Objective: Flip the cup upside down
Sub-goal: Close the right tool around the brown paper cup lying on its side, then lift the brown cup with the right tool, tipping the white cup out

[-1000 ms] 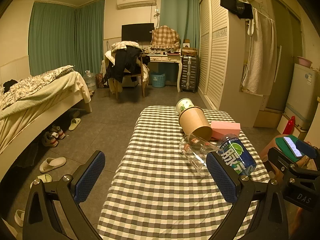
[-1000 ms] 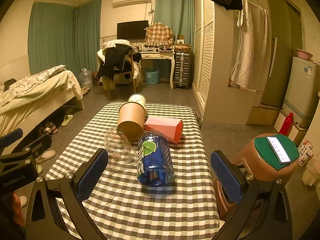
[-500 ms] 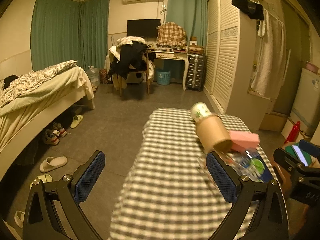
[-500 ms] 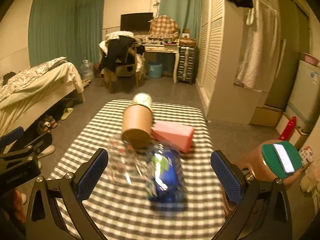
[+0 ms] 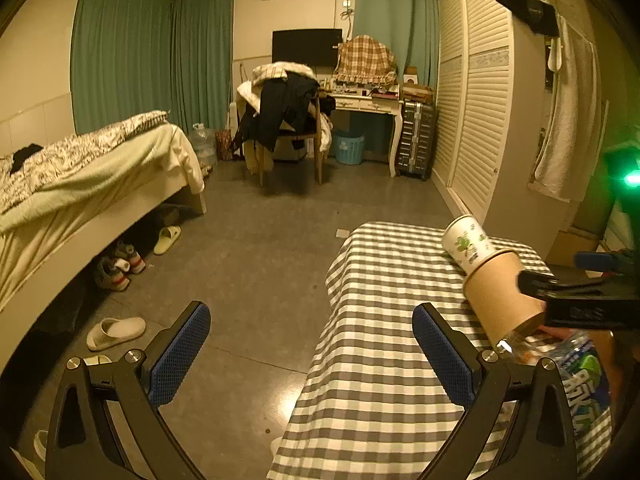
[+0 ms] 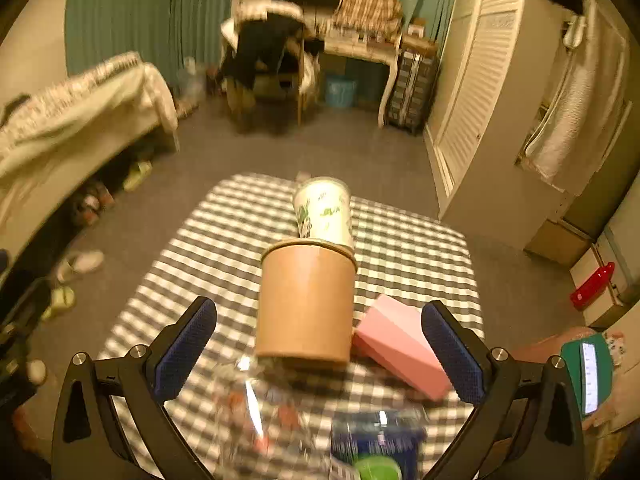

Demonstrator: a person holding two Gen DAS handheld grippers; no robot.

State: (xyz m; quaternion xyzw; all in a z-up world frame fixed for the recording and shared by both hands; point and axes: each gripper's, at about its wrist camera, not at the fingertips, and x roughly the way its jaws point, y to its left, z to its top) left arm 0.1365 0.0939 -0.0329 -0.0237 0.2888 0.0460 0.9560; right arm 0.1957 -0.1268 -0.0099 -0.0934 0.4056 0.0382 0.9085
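Checkered table (image 6: 420, 248): right gripper (image 6: 318, 346) gapes (empty) round brown cup (image 6: 306, 304).

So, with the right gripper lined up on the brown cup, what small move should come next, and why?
Probably ease the right gripper forward until its open jaws straddle the brown cup, then close. The cup lies on its side on the checkered table, centred ahead of the fingers but not yet between them. The left gripper is off to the side, open.
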